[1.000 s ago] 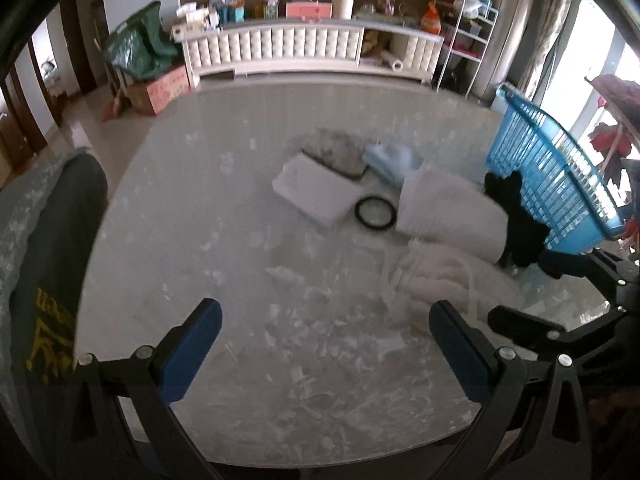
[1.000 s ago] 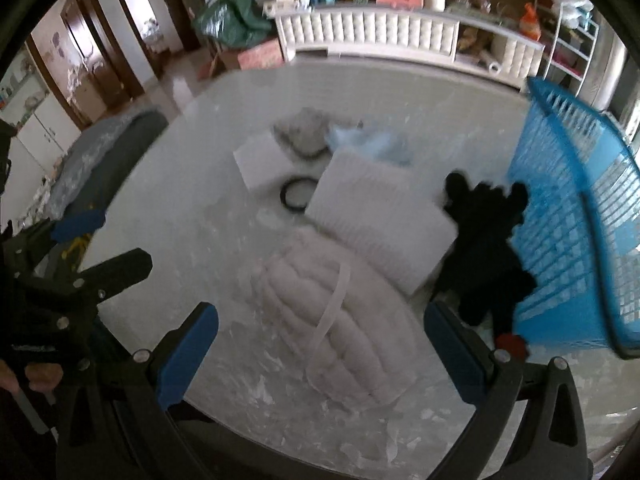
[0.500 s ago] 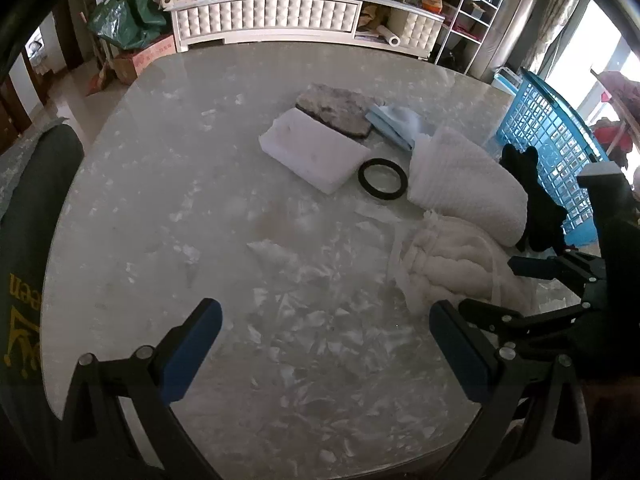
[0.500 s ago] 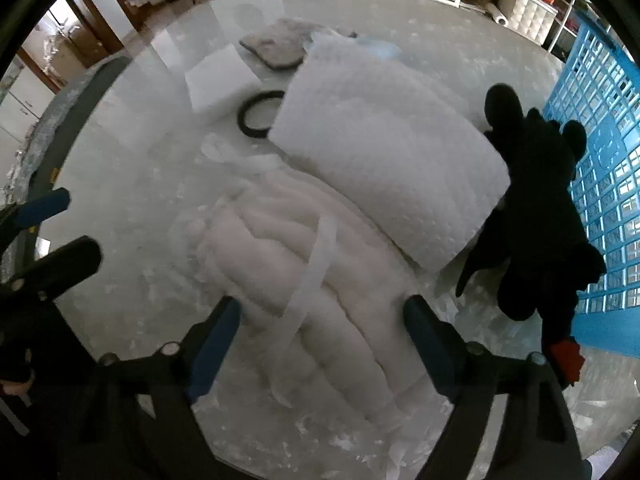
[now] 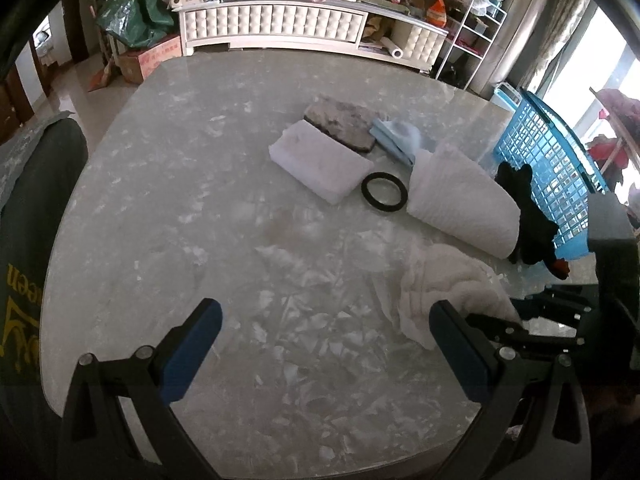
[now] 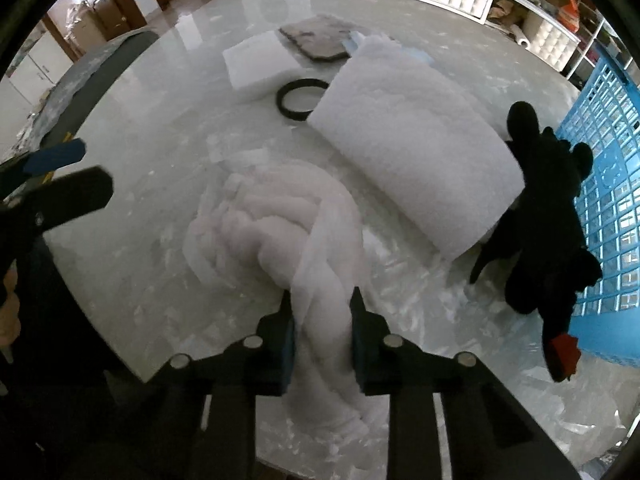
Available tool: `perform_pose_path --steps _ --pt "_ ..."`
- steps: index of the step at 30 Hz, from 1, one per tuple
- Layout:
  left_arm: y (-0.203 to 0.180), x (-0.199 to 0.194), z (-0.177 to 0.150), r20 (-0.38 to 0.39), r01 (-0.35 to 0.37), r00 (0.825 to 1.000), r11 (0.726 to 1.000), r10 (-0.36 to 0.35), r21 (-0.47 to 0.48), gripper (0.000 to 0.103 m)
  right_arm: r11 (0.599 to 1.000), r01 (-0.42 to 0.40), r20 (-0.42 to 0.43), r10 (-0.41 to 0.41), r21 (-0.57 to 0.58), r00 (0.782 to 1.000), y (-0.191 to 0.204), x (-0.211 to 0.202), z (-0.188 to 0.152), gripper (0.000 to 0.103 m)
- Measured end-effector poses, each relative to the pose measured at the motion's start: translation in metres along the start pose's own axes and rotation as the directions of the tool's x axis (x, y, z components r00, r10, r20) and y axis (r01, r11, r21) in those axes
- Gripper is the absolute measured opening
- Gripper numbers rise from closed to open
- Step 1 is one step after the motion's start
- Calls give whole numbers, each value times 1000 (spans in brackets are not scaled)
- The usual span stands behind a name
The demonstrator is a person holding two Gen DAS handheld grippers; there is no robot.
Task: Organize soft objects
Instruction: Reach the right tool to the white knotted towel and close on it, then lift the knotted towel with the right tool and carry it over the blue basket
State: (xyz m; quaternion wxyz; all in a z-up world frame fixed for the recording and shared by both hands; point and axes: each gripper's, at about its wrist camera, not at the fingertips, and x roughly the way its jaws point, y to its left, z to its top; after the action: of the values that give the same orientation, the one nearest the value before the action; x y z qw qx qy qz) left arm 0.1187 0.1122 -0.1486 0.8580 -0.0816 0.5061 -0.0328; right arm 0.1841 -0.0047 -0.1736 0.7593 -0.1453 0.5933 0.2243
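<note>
- The right gripper [image 6: 322, 320] is seen closed tightly onto the near end of a cream-white ribbed fluffy bundle [image 6: 276, 220], with the soft material squeezed between its two blue-padded fingers [image 6: 287, 334].
- The rest of that bundle is spread on the pale marbled desk [image 6: 160, 128]; a thin translucent strap is draped across it.
- In the left wrist view the same bundle [image 5: 444, 280] is shown near the desk's front right edge, with the dark frame of the right gripper [image 5: 516, 326] reaching in from the right.
- The left gripper [image 5: 324, 344] is held wide open above bare desk [image 5: 200, 200], and nothing is gripped between its blue pads [image 5: 192, 348].
- A white textured rolled towel [image 6: 416, 140] is laid just beyond the bundle, and a black plush toy [image 6: 548, 216] with a red tag is lying against its right end.
- The plush toy is pressed against the side of a blue plastic lattice basket [image 6: 604, 184] standing at the desk's right edge.
- A black rubber ring [image 5: 384, 192] is lying flat between the rolled towel and a white rectangular foam block [image 5: 320, 162].
- Behind the foam block a grey mottled flat pad [image 5: 340, 124] is resting, and beside it a light blue folded cloth [image 5: 394, 136] is touching the far end of the towel.
- A white tufted sideboard [image 5: 272, 24] loaded with small items is visible across the room.
</note>
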Motion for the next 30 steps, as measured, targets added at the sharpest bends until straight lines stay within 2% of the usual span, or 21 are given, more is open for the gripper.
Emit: perform_pose_path --steps 4,13,18,20,30 --pt "-2 -12 0 20 7 1000 1000 -7 2 103 999 -35 9 34 22 999 -3 -8 -6 20" --pt "-14 -39 9 65 -16 998 1000 16 -2 103 998 -70 87 69 6 994 -24 -65 -15 20" --pt "-35 -50 13 93 -44 995 997 38 65 103 998 -61 142 63 -18 988 -34 -99 -28 21" --pt "-44 -52 17 105 -54 993 994 44 93 103 997 -72 164 73 -12 984 -55 -121 -29 21" --pt "-78 -45 40 113 -39 993 983 19 178 103 999 -37 304 29 21 952 -105 -196 -18 21"
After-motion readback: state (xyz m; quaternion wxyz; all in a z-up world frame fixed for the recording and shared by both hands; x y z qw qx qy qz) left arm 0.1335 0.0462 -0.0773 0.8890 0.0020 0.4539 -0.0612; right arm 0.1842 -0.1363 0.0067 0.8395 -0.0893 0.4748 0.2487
